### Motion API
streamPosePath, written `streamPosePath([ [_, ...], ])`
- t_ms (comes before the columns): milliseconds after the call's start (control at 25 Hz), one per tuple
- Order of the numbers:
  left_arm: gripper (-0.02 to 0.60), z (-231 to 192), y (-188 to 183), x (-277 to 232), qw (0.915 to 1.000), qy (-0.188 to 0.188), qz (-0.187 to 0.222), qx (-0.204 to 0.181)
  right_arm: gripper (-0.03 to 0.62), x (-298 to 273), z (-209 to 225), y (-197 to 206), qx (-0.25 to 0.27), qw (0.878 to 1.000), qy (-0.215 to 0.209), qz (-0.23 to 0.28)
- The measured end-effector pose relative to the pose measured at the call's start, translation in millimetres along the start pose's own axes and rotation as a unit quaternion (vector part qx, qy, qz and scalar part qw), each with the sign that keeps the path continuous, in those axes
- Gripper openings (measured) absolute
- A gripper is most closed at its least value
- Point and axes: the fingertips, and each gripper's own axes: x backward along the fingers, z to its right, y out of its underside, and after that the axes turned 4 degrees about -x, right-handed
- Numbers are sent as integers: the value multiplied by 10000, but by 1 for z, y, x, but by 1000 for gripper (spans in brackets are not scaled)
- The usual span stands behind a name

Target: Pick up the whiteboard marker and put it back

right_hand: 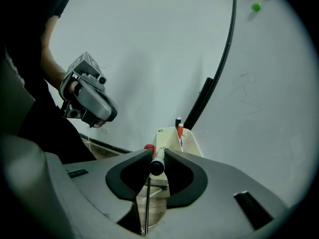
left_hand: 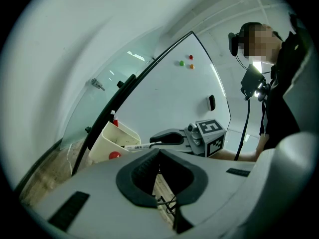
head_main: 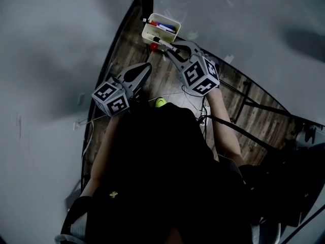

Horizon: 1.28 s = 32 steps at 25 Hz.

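A white whiteboard marker (head_main: 162,41) with a dark end is clamped between the jaws of my right gripper (head_main: 170,47). Its tip reaches the near edge of a cream pen box (head_main: 170,34) fixed to the whiteboard. In the right gripper view the marker (right_hand: 157,164) runs straight ahead between the pads toward the box (right_hand: 170,142), where other markers stand. My left gripper (head_main: 147,67) hangs to the left, below the box, its jaws together on nothing. From the left gripper view (left_hand: 159,152) I see the right gripper (left_hand: 169,137) bringing the marker (left_hand: 135,147) to the box (left_hand: 110,139).
A red round magnet (head_main: 154,47) sits on the board beside the box. More magnets (left_hand: 182,62) and an eraser (left_hand: 212,102) are stuck higher on the whiteboard. Cables and a green ball (head_main: 160,102) lie on the wooden floor (head_main: 256,121) below.
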Motion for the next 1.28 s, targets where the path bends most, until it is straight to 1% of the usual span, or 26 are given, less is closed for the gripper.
streamPosePath([
  [280, 14, 10, 0, -4, 9999, 49, 9, -122, 74, 17, 1, -10, -19, 9996, 198, 202],
  [560, 14, 20, 3, -6, 9998, 92, 15, -174, 74, 32, 0, -21, 29, 9990, 286, 347],
  [880, 14, 17, 4, -7, 9997, 117, 73, -217, 74, 39, -3, -30, 36, 9979, 363, 528],
  [1280, 14, 18, -3, -1, 9993, -8, 221, -295, 74, 58, -12, -42, 110, 9966, 492, 656],
])
